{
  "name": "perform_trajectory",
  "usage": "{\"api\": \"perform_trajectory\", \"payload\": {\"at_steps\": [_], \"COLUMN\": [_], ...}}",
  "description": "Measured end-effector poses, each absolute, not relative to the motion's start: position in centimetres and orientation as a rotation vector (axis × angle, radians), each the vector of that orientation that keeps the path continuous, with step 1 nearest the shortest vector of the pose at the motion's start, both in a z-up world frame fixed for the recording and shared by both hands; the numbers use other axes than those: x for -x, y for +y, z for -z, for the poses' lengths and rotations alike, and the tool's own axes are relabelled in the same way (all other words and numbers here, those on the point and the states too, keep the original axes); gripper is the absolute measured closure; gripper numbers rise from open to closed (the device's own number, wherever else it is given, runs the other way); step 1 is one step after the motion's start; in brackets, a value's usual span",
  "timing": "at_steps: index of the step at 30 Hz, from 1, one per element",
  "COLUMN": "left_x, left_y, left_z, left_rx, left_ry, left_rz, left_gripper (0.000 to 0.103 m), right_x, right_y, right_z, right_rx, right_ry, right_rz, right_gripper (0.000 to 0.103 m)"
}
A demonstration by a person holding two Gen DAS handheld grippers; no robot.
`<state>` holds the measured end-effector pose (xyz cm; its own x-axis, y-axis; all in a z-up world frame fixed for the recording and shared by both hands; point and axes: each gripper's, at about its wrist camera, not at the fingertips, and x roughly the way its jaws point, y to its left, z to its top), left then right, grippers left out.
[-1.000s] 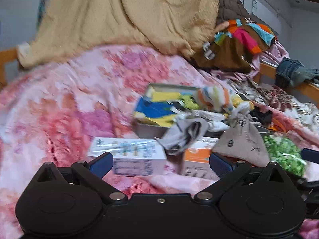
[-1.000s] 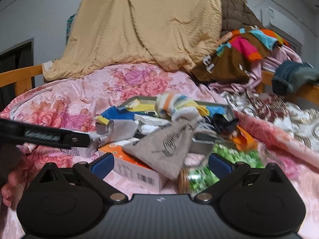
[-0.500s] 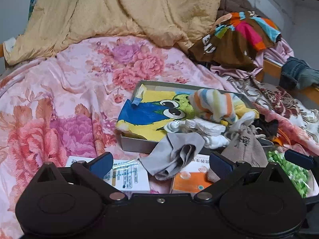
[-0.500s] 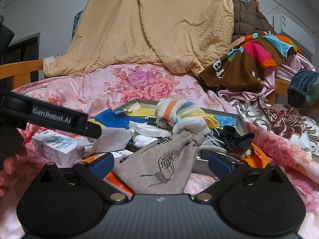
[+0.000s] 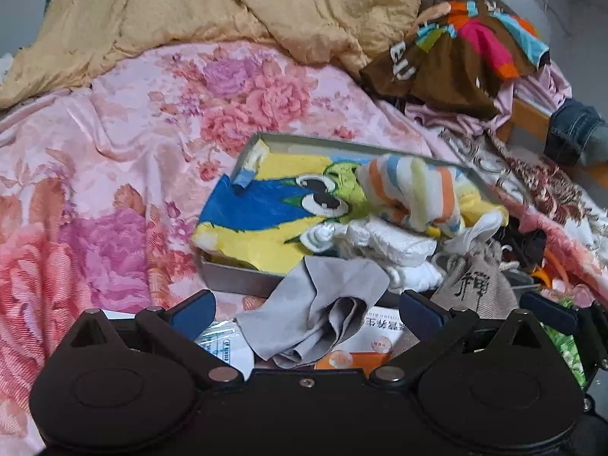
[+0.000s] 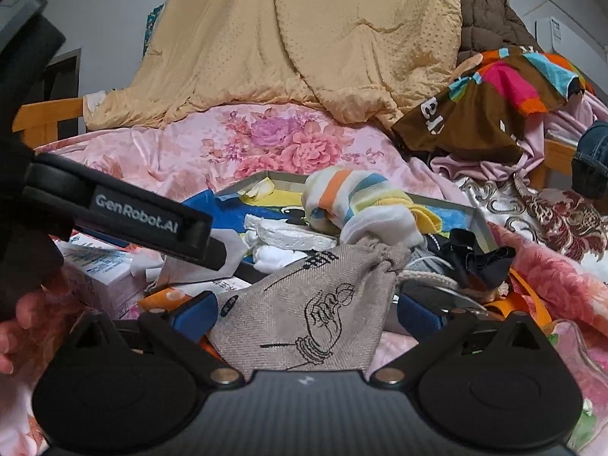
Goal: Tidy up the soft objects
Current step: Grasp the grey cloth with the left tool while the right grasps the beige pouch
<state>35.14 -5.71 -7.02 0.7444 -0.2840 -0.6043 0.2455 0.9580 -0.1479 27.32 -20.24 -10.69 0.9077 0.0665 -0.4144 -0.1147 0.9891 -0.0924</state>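
A shallow grey metal tray (image 5: 243,285) is seen lying on a bed covered by a glossy pink floral quilt (image 5: 114,174), with its long axis running from the near left to the far right. The tray is lined with a flat yellow-and-blue cartoon cloth (image 5: 266,220), whose corner is draped over the near left rim. A rolled, fuzzy striped sock (image 5: 414,193) in orange, blue, yellow and white is rested on top of it, and folded white ribbed socks (image 5: 383,243) are piled at the near edge. A smooth grey cloth (image 5: 323,311) is crumpled in soft folds over the tray's near rim and hangs onto an orange-and-white carton (image 5: 361,349), beside a white printed box (image 5: 224,345). The left claw (image 5: 304,315) is held with its blue pads wide apart on either side of this grey cloth, nothing being gripped. The right claw (image 6: 304,315) is likewise spread open, a coarse woven beige drawstring pouch (image 6: 315,304) with a black line drawing of a hand being framed between its pads; the gathered neck of the pouch points to the far right, toward the tray. Whether the pads touch the pouch cannot be told. A puckered tan blanket (image 6: 304,38) is heaped behind, and a brown multicoloured garment (image 6: 486,95) is draped at the right.
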Motion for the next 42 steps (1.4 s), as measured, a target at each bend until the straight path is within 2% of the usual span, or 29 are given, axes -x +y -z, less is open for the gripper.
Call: {"api": "perform_trajectory", "payload": {"at_steps": [13, 19, 25, 28, 30, 34, 36, 38, 42], "left_x": [-36.7, -37.2, -37.2, -37.2, -37.2, -36.9, -36.6, -36.4, -35.7], "left_y": [-6.5, -6.7, -7.6, -7.9, -8.1, -8.6, -8.7, -8.8, -8.8], "left_z": [8.0, 8.1, 8.0, 7.9, 7.9, 7.8, 7.7, 7.5, 7.1], "left_rx": [0.014, 0.021, -0.022, -0.022, -0.021, -0.049, -0.062, -0.064, -0.053], "left_ry": [0.71, 0.708, 0.69, 0.694, 0.7, 0.686, 0.681, 0.683, 0.682], "left_rz": [0.263, 0.254, 0.252, 0.258, 0.256, 0.217, 0.201, 0.195, 0.199], "left_gripper": [0.001, 0.006, 0.025, 0.039, 0.055, 0.072, 0.082, 0.088, 0.093], "right_x": [-28.2, -28.4, -28.3, -28.2, -28.1, -28.0, -28.0, -28.0, -28.0], "right_y": [-21.0, -20.9, -21.2, -21.4, -21.4, -21.3, -21.3, -21.4, -21.6], "right_z": [10.9, 11.0, 10.7, 10.5, 10.4, 10.4, 10.3, 10.3, 10.1], "right_rx": [0.065, 0.051, 0.025, 0.015, 0.014, 0.015, 0.02, 0.021, 0.007], "right_ry": [0.449, 0.432, 0.43, 0.432, 0.436, 0.452, 0.46, 0.466, 0.482], "right_rz": [-0.118, -0.12, -0.124, -0.121, -0.116, -0.108, -0.103, -0.099, -0.104], "right_gripper": [0.0, 0.001, 0.006, 0.011, 0.014, 0.019, 0.027, 0.037, 0.048]}}
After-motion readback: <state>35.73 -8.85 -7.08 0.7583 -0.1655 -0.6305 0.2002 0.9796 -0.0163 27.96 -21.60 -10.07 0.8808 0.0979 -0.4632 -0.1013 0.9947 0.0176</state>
